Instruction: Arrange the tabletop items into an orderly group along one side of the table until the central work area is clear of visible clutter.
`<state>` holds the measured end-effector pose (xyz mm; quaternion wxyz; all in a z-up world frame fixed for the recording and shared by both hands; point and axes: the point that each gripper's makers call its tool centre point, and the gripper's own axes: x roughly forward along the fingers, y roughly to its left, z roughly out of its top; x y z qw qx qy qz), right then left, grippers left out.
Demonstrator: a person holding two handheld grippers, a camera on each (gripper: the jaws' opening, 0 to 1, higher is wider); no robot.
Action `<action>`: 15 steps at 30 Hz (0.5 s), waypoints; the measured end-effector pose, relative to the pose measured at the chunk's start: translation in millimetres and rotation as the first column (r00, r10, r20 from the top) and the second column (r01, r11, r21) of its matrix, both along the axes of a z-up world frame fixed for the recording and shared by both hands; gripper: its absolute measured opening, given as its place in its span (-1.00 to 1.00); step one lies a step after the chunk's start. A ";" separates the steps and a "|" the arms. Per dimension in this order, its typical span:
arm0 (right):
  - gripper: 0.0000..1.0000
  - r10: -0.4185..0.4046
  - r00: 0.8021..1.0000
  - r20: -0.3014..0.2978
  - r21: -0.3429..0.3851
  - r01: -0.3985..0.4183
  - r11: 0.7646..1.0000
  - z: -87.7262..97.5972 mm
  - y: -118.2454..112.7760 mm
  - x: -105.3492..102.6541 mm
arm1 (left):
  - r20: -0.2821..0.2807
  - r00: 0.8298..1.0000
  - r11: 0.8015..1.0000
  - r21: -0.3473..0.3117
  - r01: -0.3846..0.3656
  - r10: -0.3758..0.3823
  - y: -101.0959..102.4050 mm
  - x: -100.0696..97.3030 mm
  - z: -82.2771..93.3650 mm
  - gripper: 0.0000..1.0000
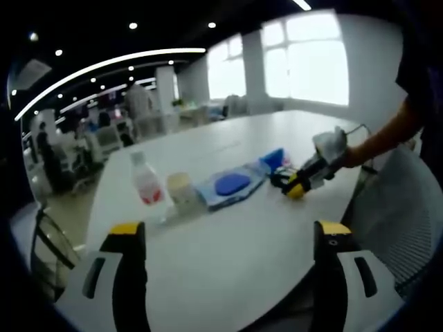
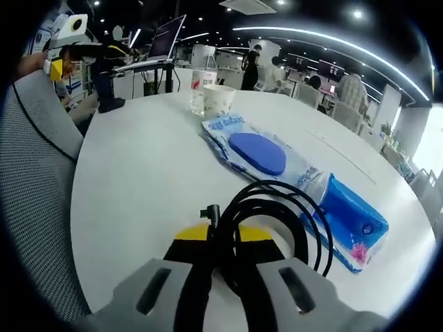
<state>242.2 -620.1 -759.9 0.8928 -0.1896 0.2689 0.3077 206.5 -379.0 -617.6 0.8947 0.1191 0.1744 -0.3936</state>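
My left gripper (image 1: pixel 230 234) is open, its yellow-tipped jaws wide apart over bare white table (image 1: pixel 235 270). Beyond it a row runs across: a clear bottle with a red label (image 1: pixel 146 181), a paper cup (image 1: pixel 182 191), a wipes pack with a blue lid (image 1: pixel 232 185) and a blue tissue pack (image 1: pixel 274 157). My right gripper (image 1: pixel 298 182), held by a gloved hand (image 1: pixel 331 146), rests at the row's right end. In the right gripper view my right gripper (image 2: pixel 223 238) is shut on a coiled black cable (image 2: pixel 243 273), next to the tissue pack (image 2: pixel 351 220), wipes pack (image 2: pixel 257 153) and cup (image 2: pixel 218 101).
A grey mesh chair (image 2: pixel 34 173) stands at the table's edge, and another mesh chair (image 1: pixel 398 207) sits by the person's arm. The left gripper (image 2: pixel 69 43) shows far off beyond the table's end. Desks, monitors and people fill the office behind.
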 end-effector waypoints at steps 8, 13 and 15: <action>-0.77 -0.002 1.000 -0.020 -0.008 0.002 1.000 -5.7 3.3 1.1 | 0.000 1.000 1.000 0.000 0.000 0.000 0.5 0.1 0.0 0.96; -0.76 -0.008 0.999 -0.039 -0.008 0.007 1.000 -7.1 5.5 0.8 | 0.001 1.000 1.000 0.000 0.003 -0.003 0.4 -0.1 -0.4 0.96; -0.74 -0.009 0.999 -0.049 -0.010 0.008 1.000 -8.0 5.9 0.2 | 0.001 1.000 1.000 0.000 0.002 -0.002 0.8 0.1 -0.4 0.96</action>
